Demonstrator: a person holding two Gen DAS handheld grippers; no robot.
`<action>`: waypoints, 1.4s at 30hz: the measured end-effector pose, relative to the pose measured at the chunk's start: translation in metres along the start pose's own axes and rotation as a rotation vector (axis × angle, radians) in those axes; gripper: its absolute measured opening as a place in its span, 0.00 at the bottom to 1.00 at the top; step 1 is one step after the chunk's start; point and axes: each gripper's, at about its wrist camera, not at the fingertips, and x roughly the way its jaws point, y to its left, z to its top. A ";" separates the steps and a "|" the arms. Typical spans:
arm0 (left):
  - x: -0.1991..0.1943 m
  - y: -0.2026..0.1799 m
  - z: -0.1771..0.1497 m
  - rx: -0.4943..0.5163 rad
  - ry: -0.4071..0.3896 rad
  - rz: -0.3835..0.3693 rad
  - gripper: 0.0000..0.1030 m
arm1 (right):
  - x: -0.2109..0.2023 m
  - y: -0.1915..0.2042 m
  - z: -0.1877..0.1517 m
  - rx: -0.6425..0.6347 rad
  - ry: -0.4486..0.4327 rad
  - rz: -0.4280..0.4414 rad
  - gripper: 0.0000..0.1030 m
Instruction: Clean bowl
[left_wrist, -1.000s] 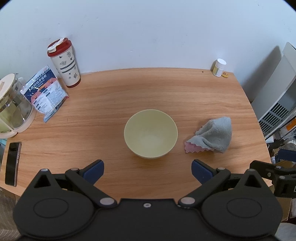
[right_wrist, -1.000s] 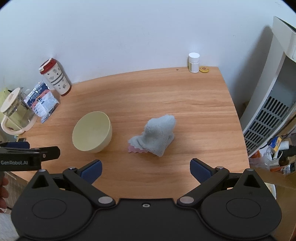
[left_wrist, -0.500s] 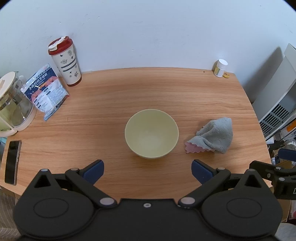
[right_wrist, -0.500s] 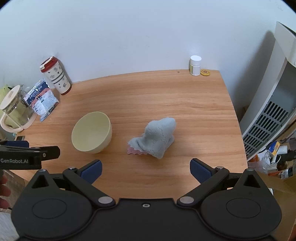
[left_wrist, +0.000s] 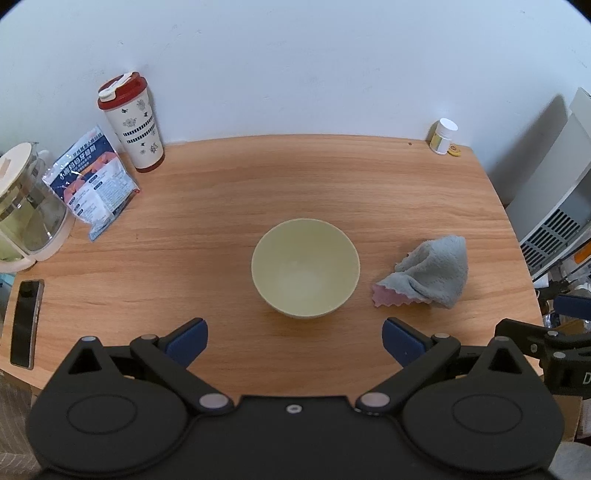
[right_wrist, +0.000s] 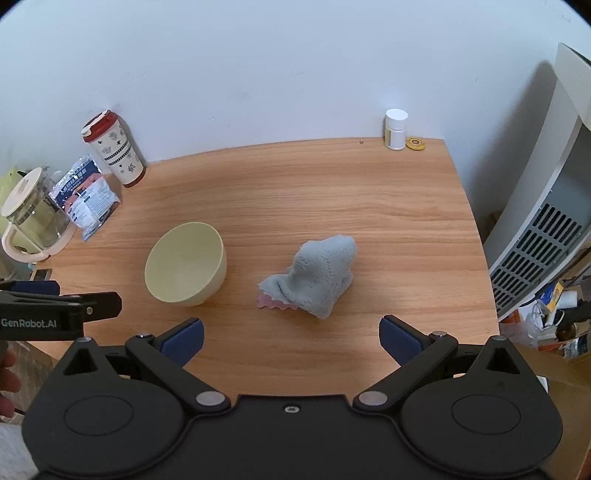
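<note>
Pale yellow bowl (left_wrist: 306, 267) sits upright near the middle of the wooden table (left_wrist: 280, 177), nothing visible inside; grey cloth (left_wrist: 430, 271) with a pink scalloped edge lies crumpled just to its right, apart from it. Left gripper (left_wrist: 294, 341) hovers over the near table edge in front of the bowl, jaws wide apart, holding nothing. Right gripper (right_wrist: 290, 340) hovers in front of the cloth, jaws likewise spread and free. Along the back-left: red-lidded tumbler (left_wrist: 131, 122), blue printed packet (left_wrist: 90, 184), glass kettle (left_wrist: 22, 206); dark phone (left_wrist: 26, 323) at left edge. Small white-capped bottle (left_wrist: 442, 136) stands at the back-right corner
</note>
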 end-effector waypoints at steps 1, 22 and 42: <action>0.000 0.000 0.000 -0.003 0.001 -0.009 1.00 | 0.001 0.000 0.000 -0.001 0.002 0.000 1.00; 0.004 0.005 0.005 -0.019 0.015 -0.015 1.00 | 0.005 0.001 0.003 0.008 0.022 -0.003 1.00; 0.015 0.003 0.005 -0.056 0.037 -0.030 1.00 | -0.003 -0.009 0.019 -0.116 -0.098 -0.036 1.00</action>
